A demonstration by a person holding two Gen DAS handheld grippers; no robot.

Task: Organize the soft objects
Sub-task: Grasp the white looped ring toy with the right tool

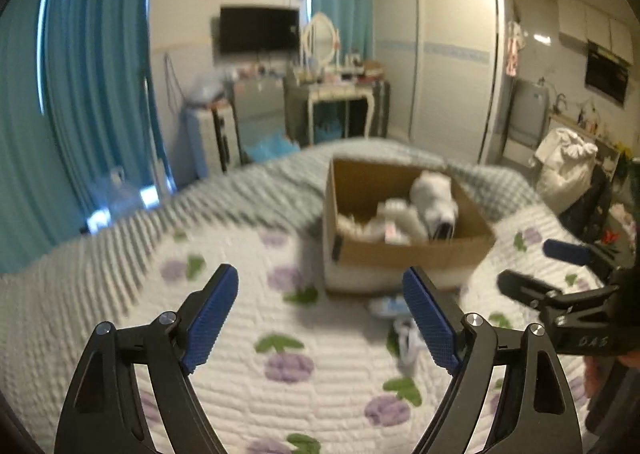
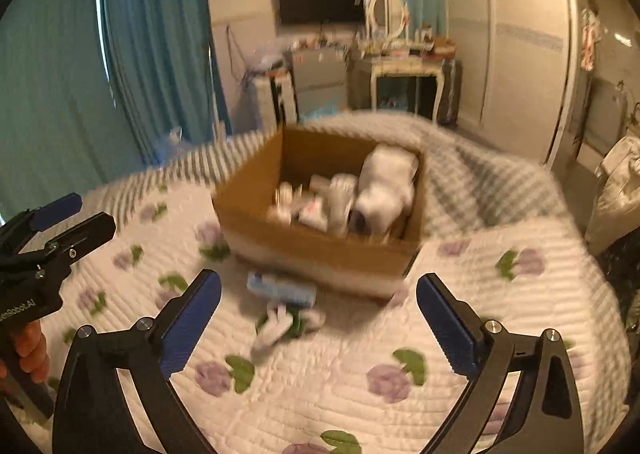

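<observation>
The box sits on the bed, toward the foot end and roughly midway across the quilt; several soft things already lie in it: a white plush against its far right wall, and pale rolled pieces, too blurred to name, along the near side; so a good part of the sorting looks done.

Two things are left out on the quilt, both just in front of the box's near wall: a pale blue packet, touching or nearly touching the box's base, and a white cloth bundle, perhaps socks, just nearer the cameras; the left view shows the same bundle beside the left tool's right finger.

The left tool has its jaws spread wide and holds nothing; it hangs over the quilt short of the box; the right tool is likewise spread and empty, and the bundle lies between its fingers in the picture, though farther off and not touched.

By my reading the remaining work is these two items; the bundle looks the nearest candidate for the right tool; both frames are smeared, so smaller things elsewhere on the bed could be missed.
</observation>
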